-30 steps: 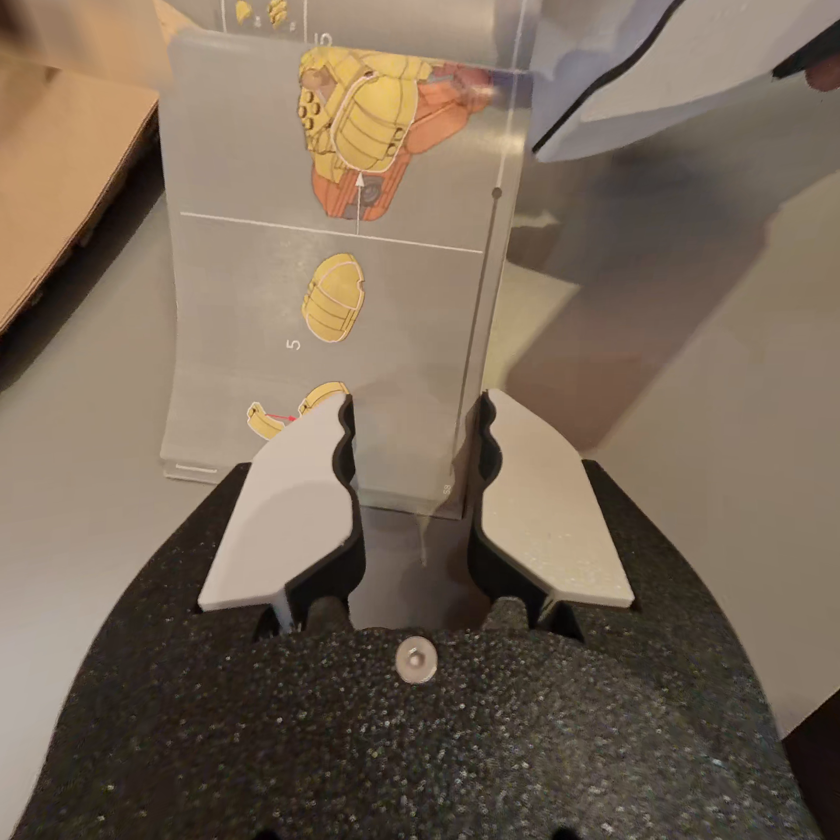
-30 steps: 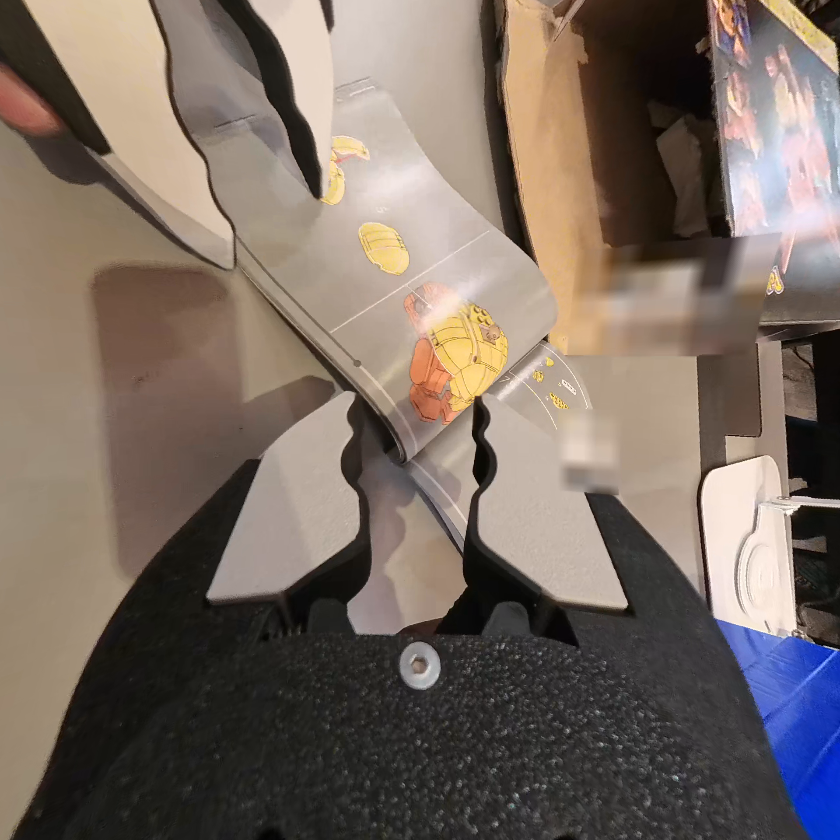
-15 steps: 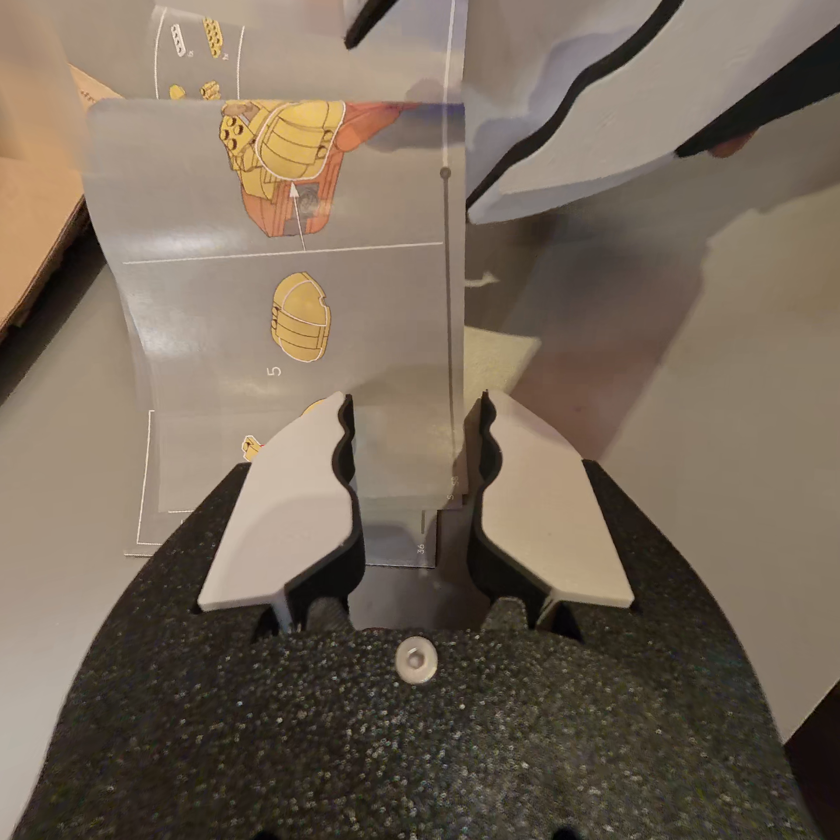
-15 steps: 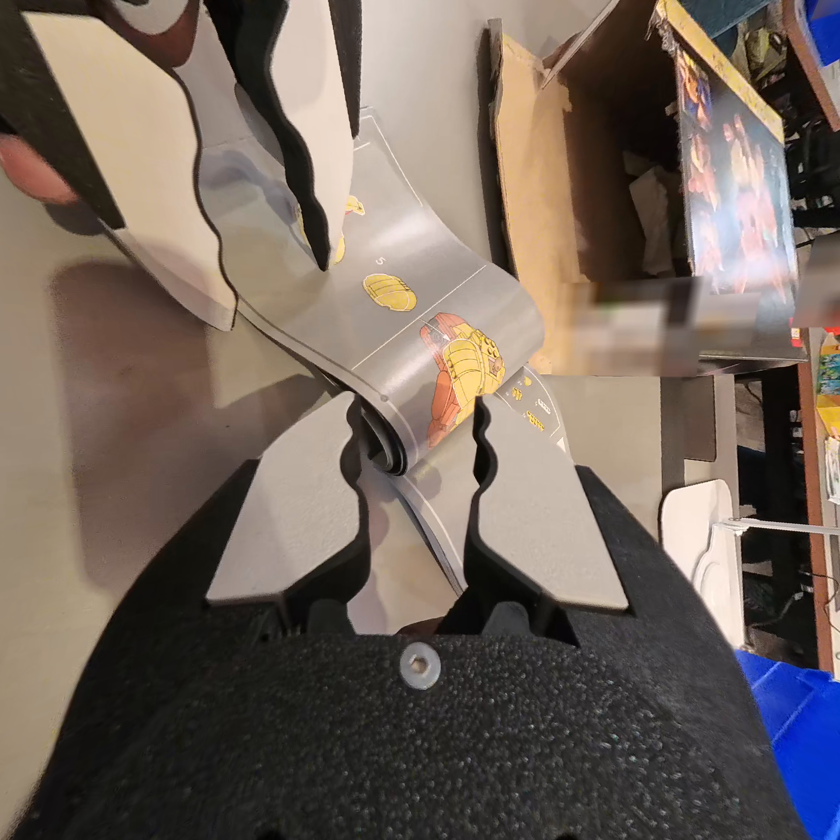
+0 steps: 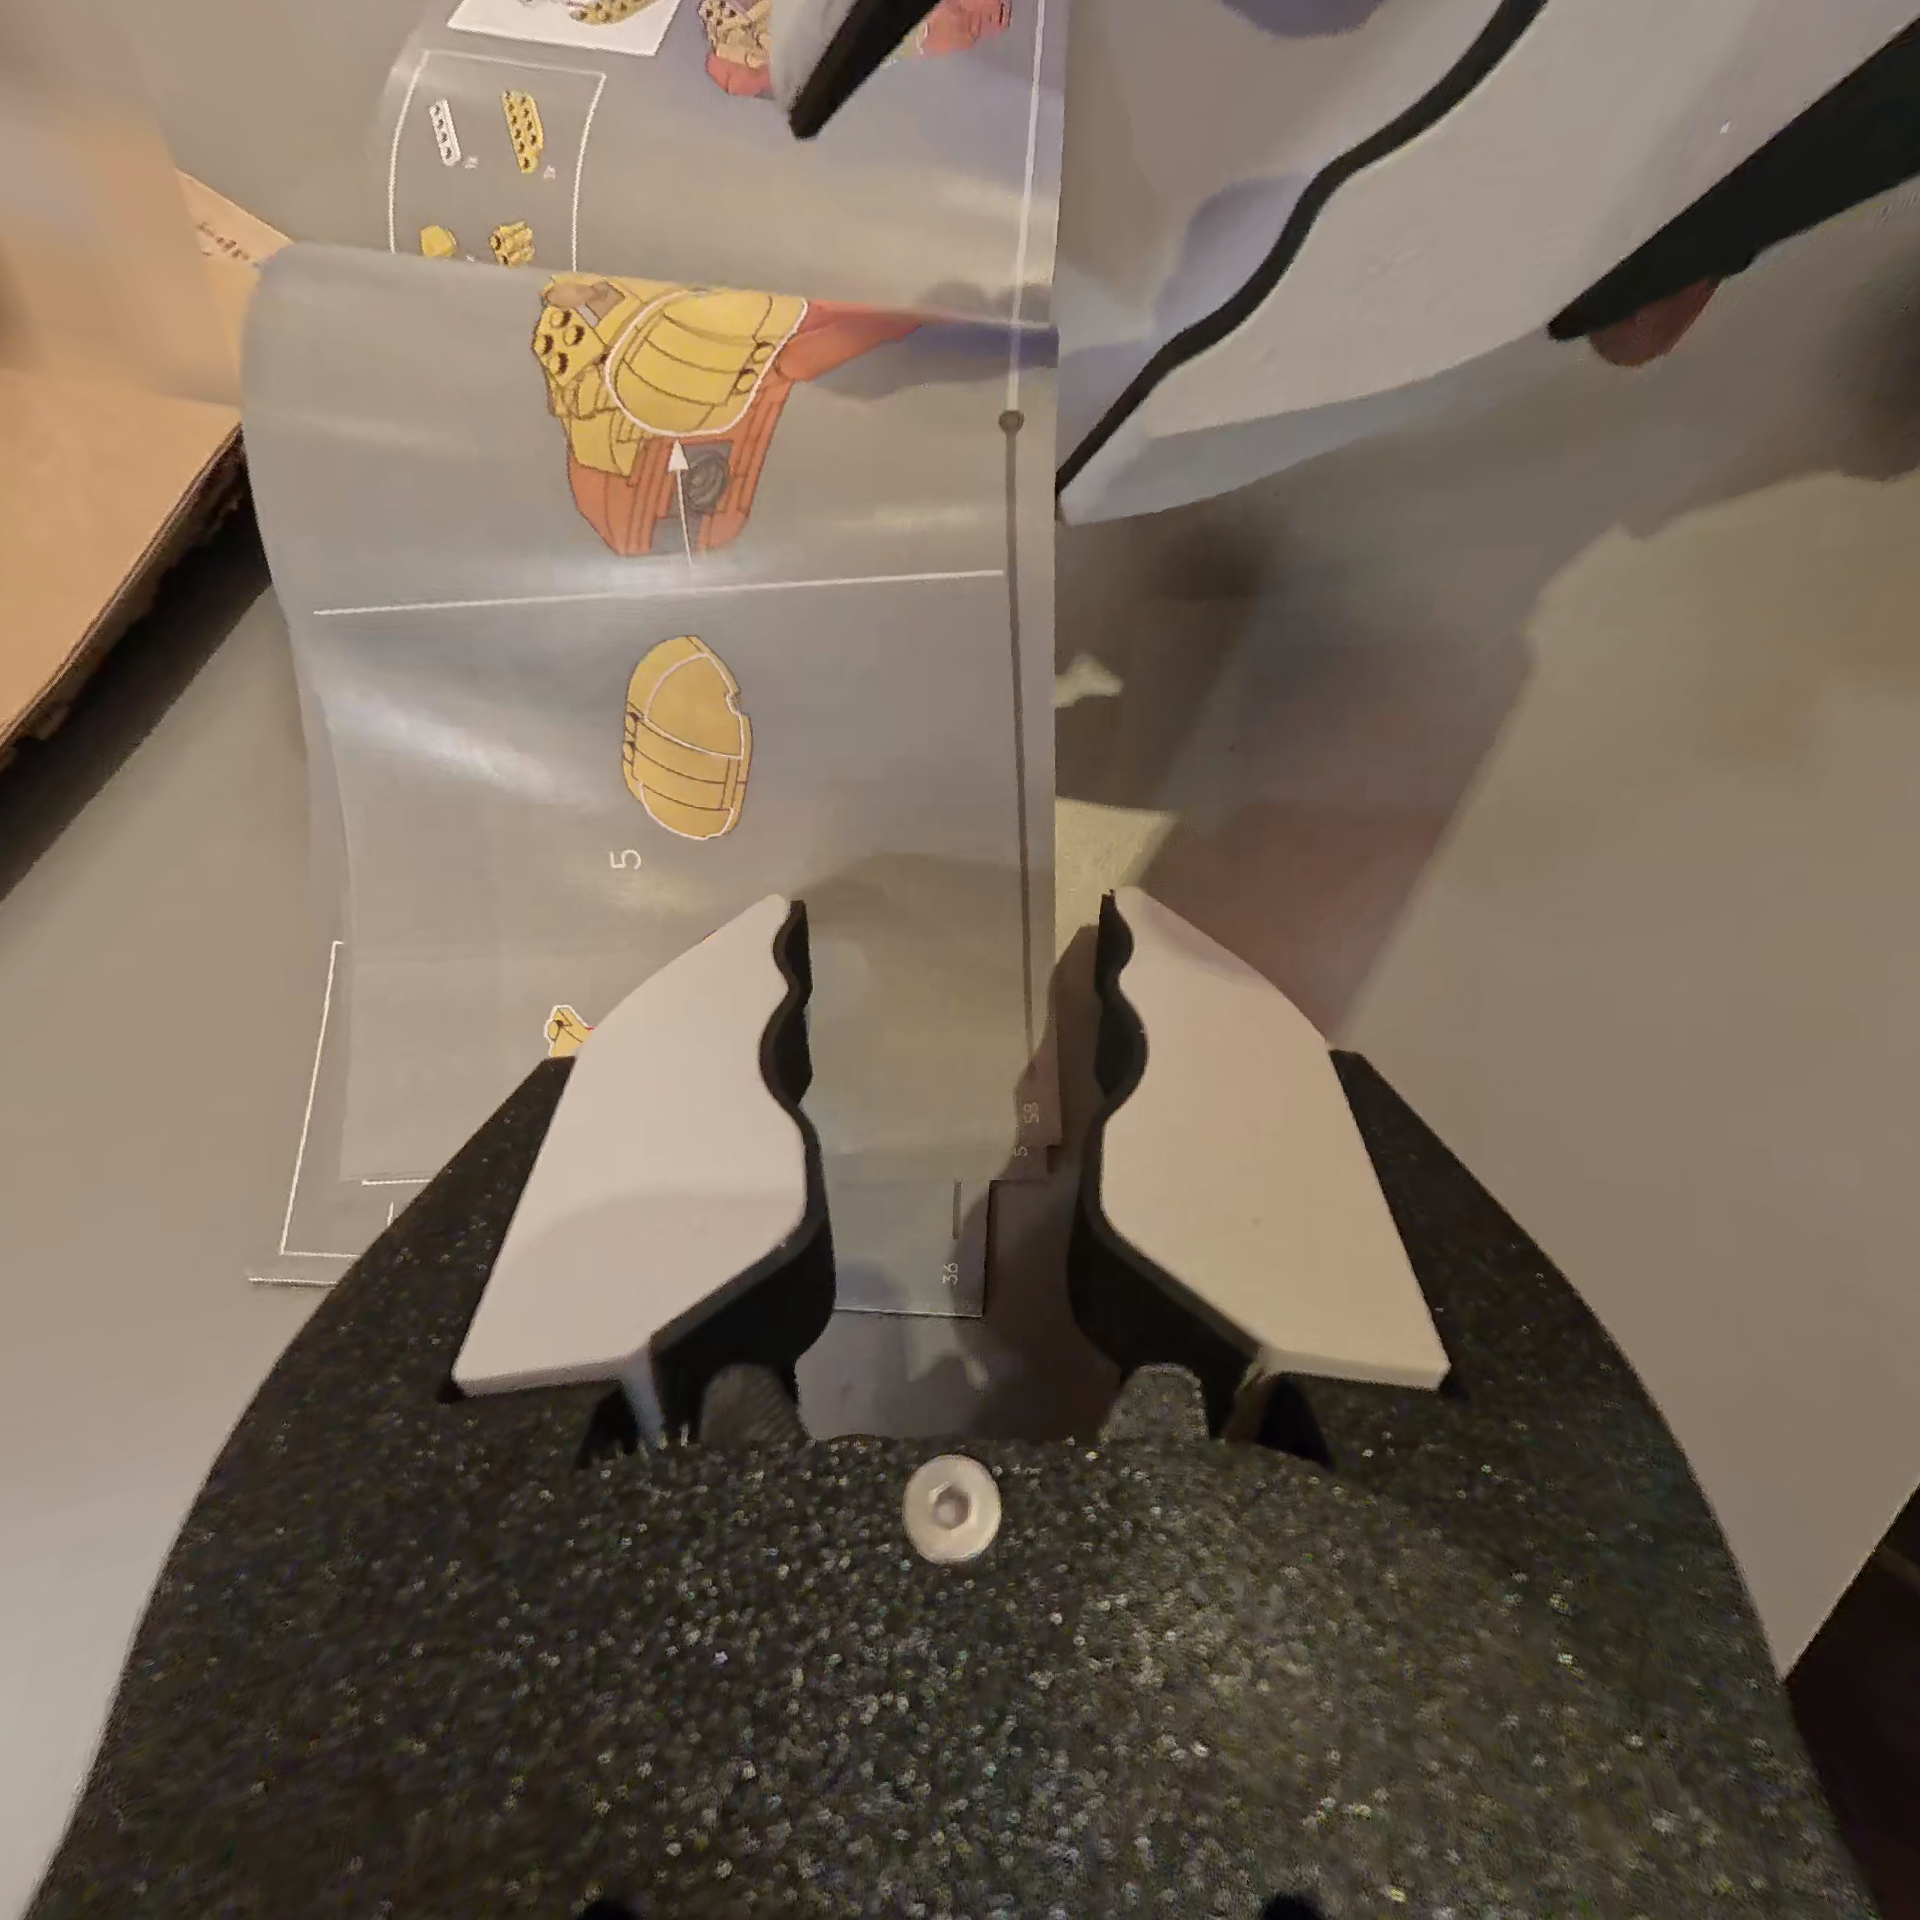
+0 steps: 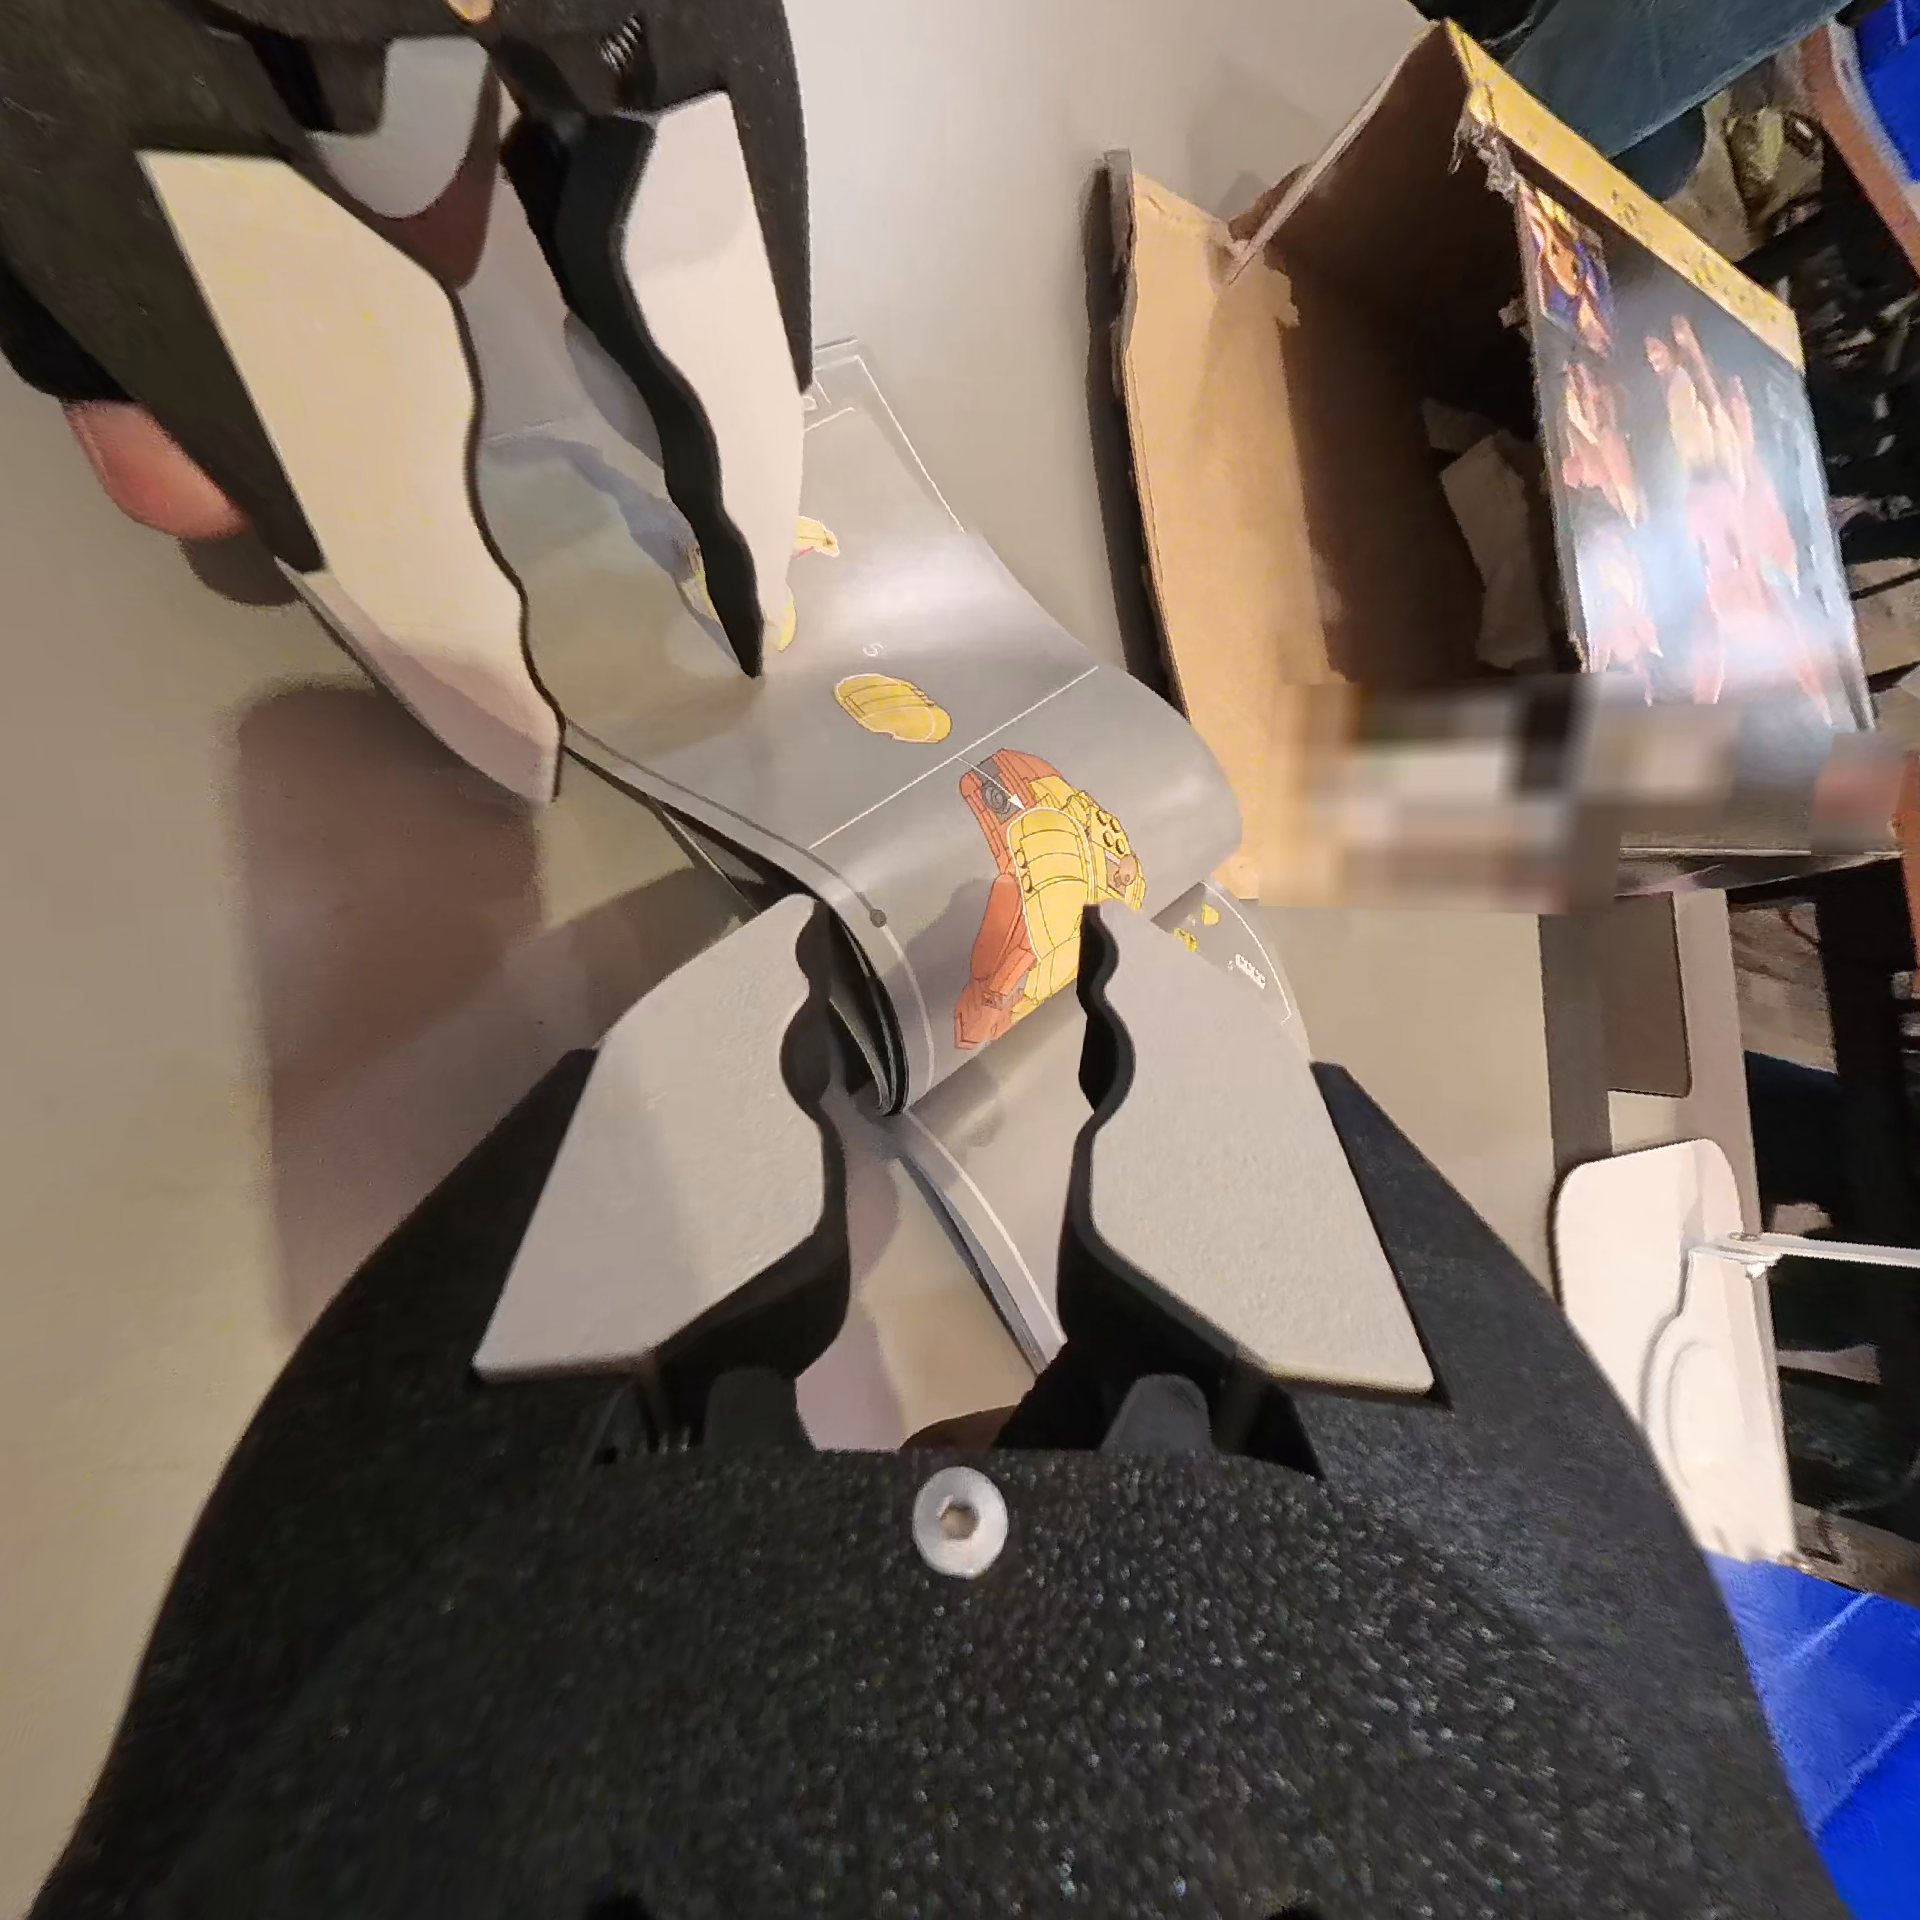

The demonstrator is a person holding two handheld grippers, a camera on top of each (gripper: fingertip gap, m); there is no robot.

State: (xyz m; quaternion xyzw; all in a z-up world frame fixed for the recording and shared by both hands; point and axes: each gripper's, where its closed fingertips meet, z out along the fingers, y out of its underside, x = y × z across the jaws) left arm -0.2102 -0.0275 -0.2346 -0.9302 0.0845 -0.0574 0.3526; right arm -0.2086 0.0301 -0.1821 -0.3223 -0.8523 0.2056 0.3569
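Note:
A grey instruction booklet (image 5: pixel 675 727) with yellow and orange brick-model drawings lies on the grey table (image 5: pixel 1610 935). Its upper pages are curled up and over. My left gripper (image 5: pixel 951 914) is open over the booklet's near corner, and the page lies flat beneath the jaws. In the right wrist view, one of its fingertips (image 6: pixel 743 623) rests on the page. My right gripper (image 6: pixel 945 914) is open and straddles the edge of the curled pages (image 6: pixel 1039 883). Its left finger is beside the page edges and its right finger is over the drawing. Its fingers (image 5: pixel 1455 260) show at the left wrist view's upper right.
An opened cardboard box (image 6: pixel 1226 468) stands just beyond the booklet, with a printed colourful box (image 6: pixel 1683 436) against it. Cardboard (image 5: pixel 83 540) also shows at the left. A white device (image 6: pixel 1662 1299) and a blue bin (image 6: pixel 1849 1766) are at the right. A person's fingertip (image 6: pixel 156 478) holds the left gripper. The gap from one gripper's tips to the other's is roughly 8 cm. The white device (image 6: pixel 1662 1299) is closer to my right gripper, around 40 cm from its tips; the left tips are 45 cm off.
The curl of pages has rolled nearer to my left gripper, uncovering more of the page behind it. The right gripper has come closer. Both jaws have stayed equally open.

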